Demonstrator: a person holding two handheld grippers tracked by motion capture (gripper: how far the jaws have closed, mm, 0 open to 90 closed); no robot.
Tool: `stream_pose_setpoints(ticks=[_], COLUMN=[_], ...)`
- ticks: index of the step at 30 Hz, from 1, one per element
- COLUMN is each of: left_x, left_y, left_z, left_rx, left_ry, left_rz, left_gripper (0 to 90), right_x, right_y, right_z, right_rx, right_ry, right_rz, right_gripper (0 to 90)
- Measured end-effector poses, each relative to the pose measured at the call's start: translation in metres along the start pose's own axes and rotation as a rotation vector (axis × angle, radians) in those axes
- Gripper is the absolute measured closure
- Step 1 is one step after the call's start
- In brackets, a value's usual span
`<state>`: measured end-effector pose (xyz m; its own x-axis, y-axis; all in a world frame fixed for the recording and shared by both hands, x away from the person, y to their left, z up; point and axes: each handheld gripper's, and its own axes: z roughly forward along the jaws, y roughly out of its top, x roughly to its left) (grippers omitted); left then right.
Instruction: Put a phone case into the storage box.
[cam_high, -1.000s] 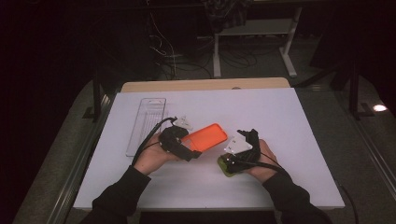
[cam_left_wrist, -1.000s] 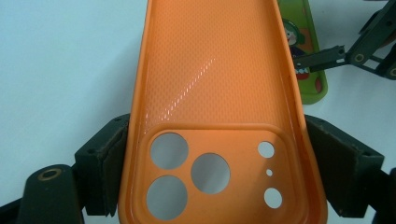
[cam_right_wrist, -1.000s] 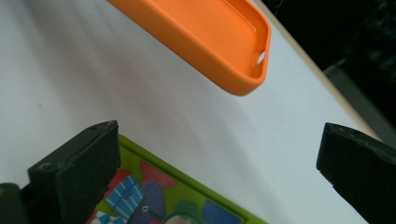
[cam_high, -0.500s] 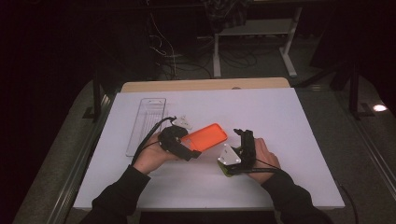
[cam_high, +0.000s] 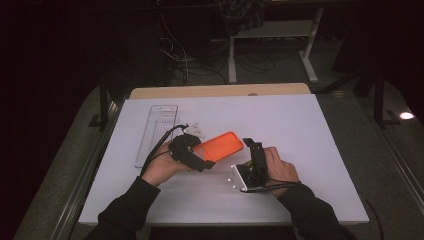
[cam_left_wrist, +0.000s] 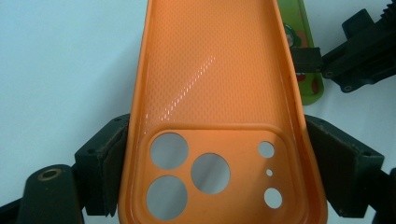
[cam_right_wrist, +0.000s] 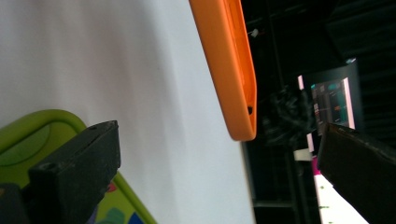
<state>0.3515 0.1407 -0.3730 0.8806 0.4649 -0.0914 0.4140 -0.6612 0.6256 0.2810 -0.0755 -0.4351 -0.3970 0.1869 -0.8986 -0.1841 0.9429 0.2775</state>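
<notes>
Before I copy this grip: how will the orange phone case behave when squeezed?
The orange phone case is a thin, open shell, so probably light and a bit flexible. Its glossy inside suggests slipperiness, yet the left claw, clamped on its side walls, appears to hold it.

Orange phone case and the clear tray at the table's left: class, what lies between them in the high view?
In the high view, the left gripper and its cable sit between the orange phone case and the clear tray.

Left gripper (cam_left_wrist: 212, 186) is clamping the orange phone case (cam_left_wrist: 215, 93) across its camera-cutout end, inner side facing up. Green case (cam_left_wrist: 310, 74) is lying just beyond on the white table (cam_left_wrist: 60, 60), with the other gripper (cam_left_wrist: 359, 51) reaching over it.
</notes>
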Motion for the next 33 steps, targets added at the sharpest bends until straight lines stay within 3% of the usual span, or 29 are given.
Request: stream_pose_setpoints(ticks=[2, 5, 8, 9, 10, 12, 18, 19, 20, 21, 25, 26, 33], left_x=[-0.001, -0.001, -0.003, -0.002, -0.004, -0.005, -0.009, -0.008, -0.011, -0.01, -0.014, -0.013, -0.016], left_y=[0.0, 0.001, 0.002, 0.002, 0.002, 0.002, 0.003, 0.004, 0.004, 0.004, 0.005, 0.005, 0.005], left_z=[-0.001, -0.001, -0.001, -0.002, 0.0, 0.0, 0.003, 0.003, 0.004, 0.003, 0.005, 0.005, 0.007], left_rx=[-0.001, -0.004, -0.02, -0.002, -0.019, -0.005, -0.007, 0.0, -0.011, 0.001, -0.011, 0.001, 0.017], left_ry=[0.002, 0.002, -0.004, -0.004, -0.01, -0.017, -0.028, -0.028, -0.031, -0.034, -0.042, -0.042, -0.043], left_rz=[0.0, 0.004, -0.008, 0.019, 0.001, 0.01, 0.023, 0.043, 0.025, 0.045, 0.037, 0.053, 0.066], left_gripper=[16.0, 16.0, 16.0, 16.0, 16.0, 16.0, 16.0, 16.0, 16.0, 16.0, 16.0, 16.0, 16.0], right_x=[0.002, 0.003, 0.004, 0.005, 0.006, 0.006, 0.008, 0.009, 0.009, 0.01, 0.011, 0.011, 0.014], right_y=[0.002, 0.003, 0.005, 0.006, 0.007, 0.008, 0.011, 0.012, 0.012, 0.013, 0.015, 0.015, 0.017], right_z=[0.0, 0.001, 0.0, 0.0, -0.001, -0.002, -0.005, -0.005, -0.006, -0.006, -0.007, -0.008, -0.009], right_rx=[-0.003, -0.028, -0.022, -0.023, -0.03, -0.033, -0.035, -0.037, -0.042, -0.045, -0.051, -0.057, -0.056], right_ry=[-0.02, -0.053, -0.068, -0.074, -0.089, -0.103, -0.112, -0.116, -0.114, -0.115, -0.11, -0.11, -0.103], right_rz=[-0.026, -0.109, -0.122, -0.133, -0.155, -0.172, -0.181, -0.184, -0.188, -0.192, -0.198, -0.201, -0.208], right_gripper=[0.0, 0.0, 1.6, 3.2, 5.8, 11.2, 22.3, 23.9, 25.7, 27.5, 34.3, 36.8, 48.2])
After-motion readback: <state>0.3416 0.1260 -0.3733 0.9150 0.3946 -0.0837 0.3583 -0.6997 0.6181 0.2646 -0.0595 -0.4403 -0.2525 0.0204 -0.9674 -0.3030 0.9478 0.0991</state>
